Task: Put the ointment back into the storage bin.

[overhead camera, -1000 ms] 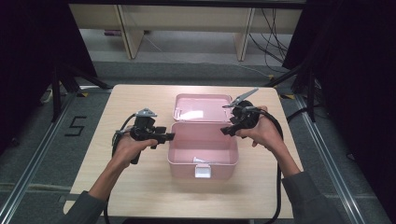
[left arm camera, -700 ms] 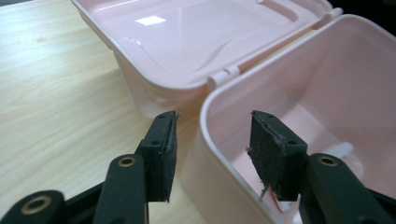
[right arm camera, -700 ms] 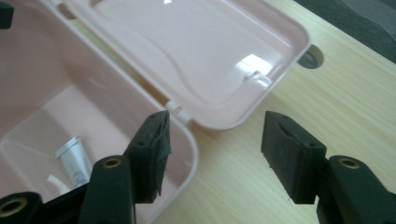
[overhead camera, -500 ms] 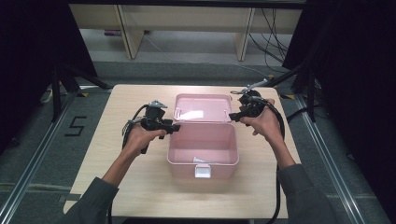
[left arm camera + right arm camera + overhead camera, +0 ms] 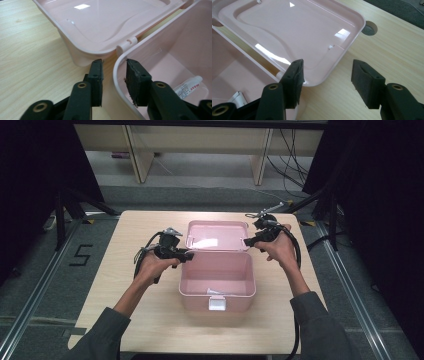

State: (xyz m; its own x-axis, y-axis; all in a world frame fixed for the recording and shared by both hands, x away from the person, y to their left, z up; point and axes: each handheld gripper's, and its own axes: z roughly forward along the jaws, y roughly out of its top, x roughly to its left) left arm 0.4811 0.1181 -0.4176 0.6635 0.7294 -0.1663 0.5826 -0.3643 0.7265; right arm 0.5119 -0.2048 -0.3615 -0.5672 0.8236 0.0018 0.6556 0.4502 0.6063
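Note:
A pink plastic box (image 5: 217,306) stands open on the wooden table, its lid (image 5: 217,236) lying flat behind it on the hinges. A white tube (image 5: 190,86) lies on the box floor. My left gripper (image 5: 186,254) is at the box's rear left corner. Its jaws have just been closing and straddle the box wall (image 5: 117,82), one outside and one inside, with a gap still showing on the outer side. My right gripper (image 5: 248,241) hovers open at the lid's right near corner (image 5: 322,80), one jaw over the lid and the other over bare table.
The table (image 5: 125,270) has free wood on both sides of the box and in front of it. A round cable hole (image 5: 370,28) sits in the tabletop just beyond the lid's far right corner. A white latch (image 5: 217,303) is on the box front.
Both hands have moved away from the person, from the box's sides to its rear corners. The left jaws have narrowed around the box wall.

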